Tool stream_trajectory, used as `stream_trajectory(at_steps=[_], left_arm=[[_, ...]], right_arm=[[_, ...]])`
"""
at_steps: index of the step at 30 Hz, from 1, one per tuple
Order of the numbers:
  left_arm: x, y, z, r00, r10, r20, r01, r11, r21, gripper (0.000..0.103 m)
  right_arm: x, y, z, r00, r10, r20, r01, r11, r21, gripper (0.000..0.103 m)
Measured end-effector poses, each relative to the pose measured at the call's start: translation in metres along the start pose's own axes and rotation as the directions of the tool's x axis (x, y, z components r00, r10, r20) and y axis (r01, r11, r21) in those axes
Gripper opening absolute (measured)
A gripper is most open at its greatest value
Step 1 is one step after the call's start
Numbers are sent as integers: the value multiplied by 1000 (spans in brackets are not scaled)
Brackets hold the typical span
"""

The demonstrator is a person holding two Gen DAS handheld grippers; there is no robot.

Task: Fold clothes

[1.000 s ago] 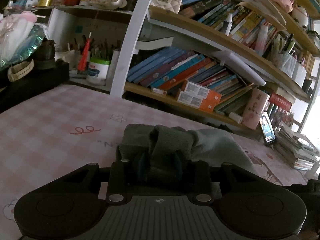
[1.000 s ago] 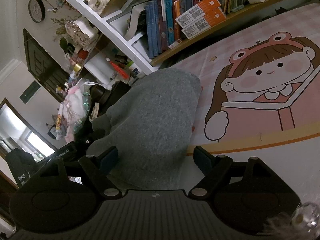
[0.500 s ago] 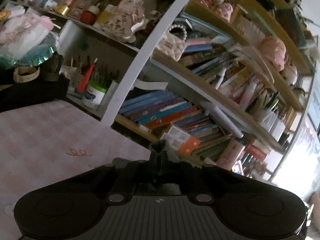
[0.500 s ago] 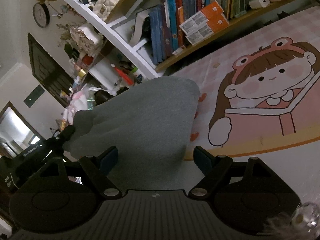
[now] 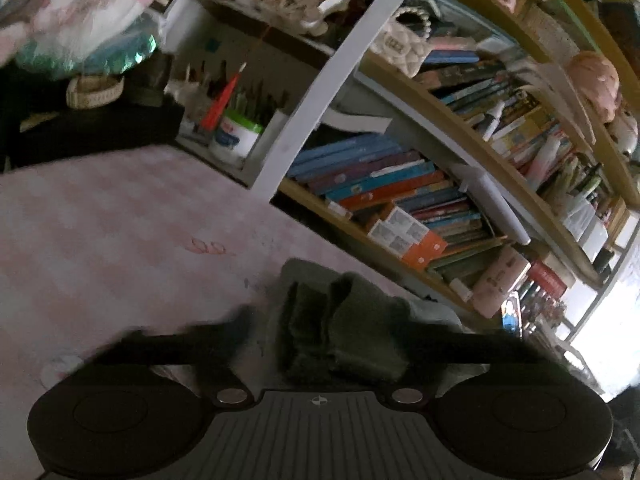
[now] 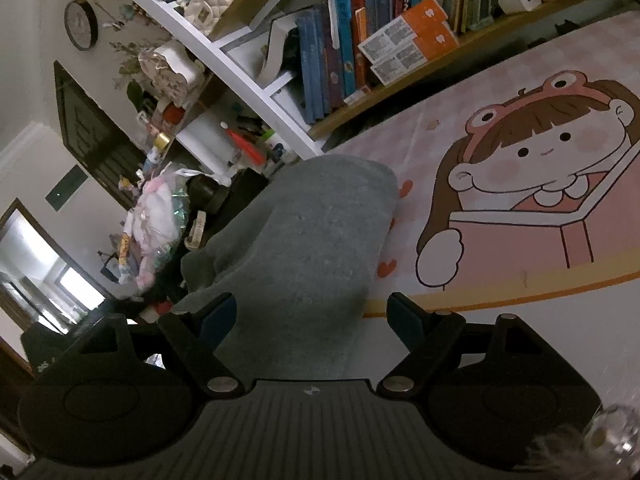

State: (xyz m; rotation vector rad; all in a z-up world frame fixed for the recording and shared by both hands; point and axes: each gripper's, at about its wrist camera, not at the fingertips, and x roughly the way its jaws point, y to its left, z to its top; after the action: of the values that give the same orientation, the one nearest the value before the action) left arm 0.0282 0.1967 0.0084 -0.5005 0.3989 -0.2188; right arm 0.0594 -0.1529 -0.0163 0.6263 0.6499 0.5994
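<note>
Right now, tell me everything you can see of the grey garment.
The grey garment looks like a soft, fuzzy knit. It lies on the pink cartoon-printed sheet, one end bunched into thick folds between the left gripper's opening jaws. Its smoother end lies between the right gripper's spread fingers, unclamped.
</note>
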Motion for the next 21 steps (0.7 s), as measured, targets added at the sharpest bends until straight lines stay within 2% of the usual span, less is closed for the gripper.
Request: stream_trajectory(at_steps=[3,6,9,11,14,15,18,21], left_arm=[[2,-4,1,1000,-3,-23,4,999,45,86],[16,-3,-2,996,15,-91,-11,999,42,86],[30,4,-2,989,17,-146,-18,1000,-3,86],[38,9,-1,986,-11,-168,2,999,-52,85],[46,14,-2,981,-55,-187,34,993,-111,70],[47,14,-3,980,-67,-186,45,992,-117,62],[45,13,-5,978,-112,-179,86,985,-147,51],[45,14,-9,966,-184,-184,144,967,-210,46]], right_arm=[[2,-2,0,1000,5,-9,-5,1000,13,81],[2,-3,0,1000,6,-13,-5,1000,21,81],[4,-3,0,1000,7,-18,-7,1000,25,81],[4,-3,0,1000,8,-22,-8,1000,21,81],[5,-3,0,1000,10,-26,-10,1000,18,81],[5,-3,0,1000,11,-26,-10,1000,18,81],[5,-3,1,1000,13,-28,-12,1000,24,81],[1,-7,4,1000,-1,-22,2,999,40,81]])
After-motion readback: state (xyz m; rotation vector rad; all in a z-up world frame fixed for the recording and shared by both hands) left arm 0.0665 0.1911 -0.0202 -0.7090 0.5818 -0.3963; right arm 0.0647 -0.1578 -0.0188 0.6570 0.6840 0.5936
